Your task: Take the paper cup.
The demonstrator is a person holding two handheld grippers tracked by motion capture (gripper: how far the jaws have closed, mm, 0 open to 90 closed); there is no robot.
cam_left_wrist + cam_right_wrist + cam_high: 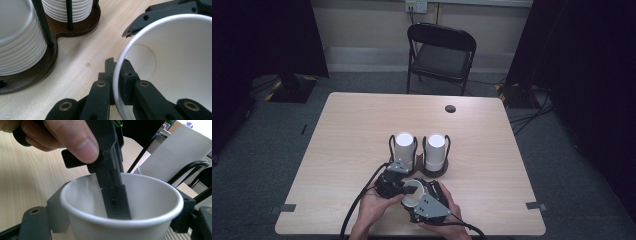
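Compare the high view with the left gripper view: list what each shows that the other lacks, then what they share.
High view alone: the folding chair, the whole table, the person's hands and both cup stacks seen from above. Left gripper view alone: the left tongs pinching the cup's rim, one pad inside and one outside, plus the ribbed rims of the stacks. Shared: the cup, the right tongs around it, the dark holder.

Bare lab-like room, wooden table [362, 130], folding chair [441, 55], black curtains [582, 60], floor cables [527, 117]
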